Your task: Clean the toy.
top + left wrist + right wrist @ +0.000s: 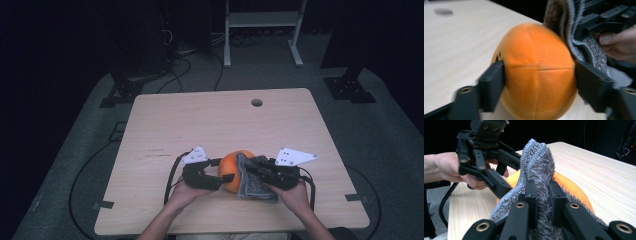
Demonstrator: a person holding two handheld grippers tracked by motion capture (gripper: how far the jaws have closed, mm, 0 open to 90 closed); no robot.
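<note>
From where I steer, the orange ball (234, 167) is the one obstacle on the tabletop (220, 120). Beyond the ball the wood lies bare up to the round hole (257, 102) near the far edge, so I could pass there freely. Left and right of the ball, the left tool (222, 176) and right tool (250, 167) crowd in, and the grey cloth (252, 185) blocks the ball's right flank. Wood left of the left tool is open.

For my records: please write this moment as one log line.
left claw: shut on orange ball | right claw: shut on grey cloth
</note>
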